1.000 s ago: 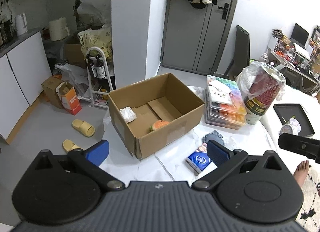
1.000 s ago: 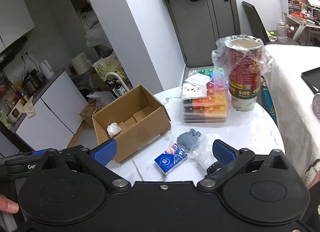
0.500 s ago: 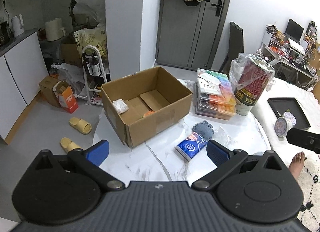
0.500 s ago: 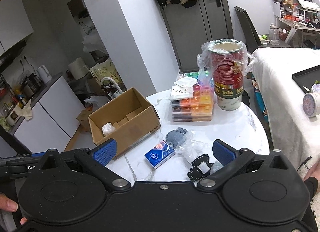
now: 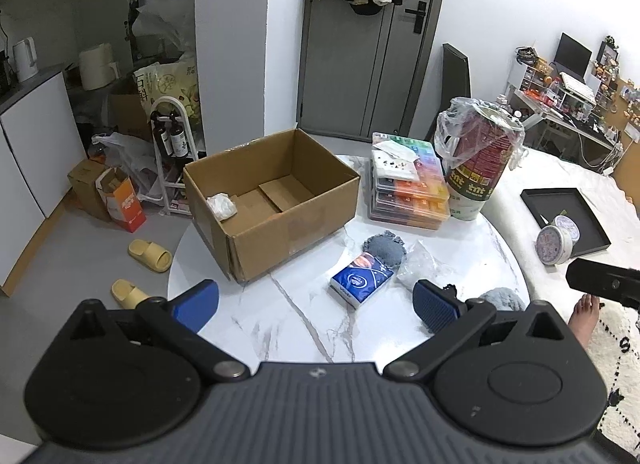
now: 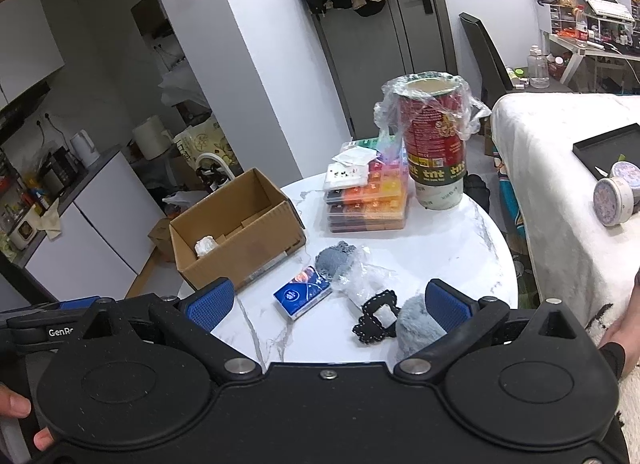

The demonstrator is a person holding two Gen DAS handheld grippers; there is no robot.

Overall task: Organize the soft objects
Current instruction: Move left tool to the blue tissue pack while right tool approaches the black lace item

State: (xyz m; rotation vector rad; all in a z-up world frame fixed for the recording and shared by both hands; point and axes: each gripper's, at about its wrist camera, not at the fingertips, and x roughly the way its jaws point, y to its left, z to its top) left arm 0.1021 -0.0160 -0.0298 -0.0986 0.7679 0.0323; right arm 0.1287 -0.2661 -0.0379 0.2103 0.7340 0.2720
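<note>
Both grippers are hanging above the near edge of the table [image 5: 304, 316], neither carrying anything. The left gripper [image 5: 316, 302] is standing with jaws spread wide and nothing between them; the right gripper [image 6: 326, 302] is likewise spread and empty.

The box [image 5: 276, 200] is sitting ahead and to the left of both grippers, open at the top, with a white wad [image 5: 221, 205] lying in its near-left corner. Four soft items are waiting on the table: a tissue pack [image 6: 302, 296] just ahead of the right gripper, a grey pad [image 6: 334, 262] beyond it and touching a crumpled clear bag [image 6: 360, 280], a black-trimmed piece [image 6: 378, 316], and a grey fluffy ball [image 6: 416, 328] lying against the right gripper's right finger.

Judged step: between placements, selecting the next item. The next move is calling for lowering one spread gripper over a single item, probably the tissue pack as the most accessible, closing gently, then carrying it forward-left over the box rim.
</note>
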